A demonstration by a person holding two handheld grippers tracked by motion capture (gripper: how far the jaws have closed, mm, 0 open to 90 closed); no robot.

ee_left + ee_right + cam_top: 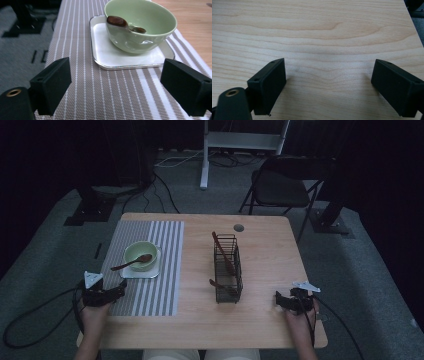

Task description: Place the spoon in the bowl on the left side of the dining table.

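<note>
Between the left gripper's jaws lay only striped mat; the jaws stood wide apart, nothing pinched, pads clear of everything. Right gripper likewise spread wide, with bare table between its jaws.

Ahead of the left jaws, near but not touching: white plate, square with rounded corners, carrying the green bowl. Wooden spoon rested in the bowl, its scoop down inside, handle crossing the near-left rim. From the high view the spoon lay with its long axis slanting, handle end pointing out over the rim toward the left gripper, scoop toward the table's middle.

Farther out: wire caddy stood upright near the table's centre, a dark utensil leaning in it. It sat between the two hands, somewhat closer to the right gripper, well apart from both.

Judgement: the left hand was much the nearer to bowl and spoon. The spoon handle lay forward and slightly to the inner side of the left jaws, so any grasp would want the jaws set across that slanted handle. Right hand rested idle at the table's near right corner.
</note>
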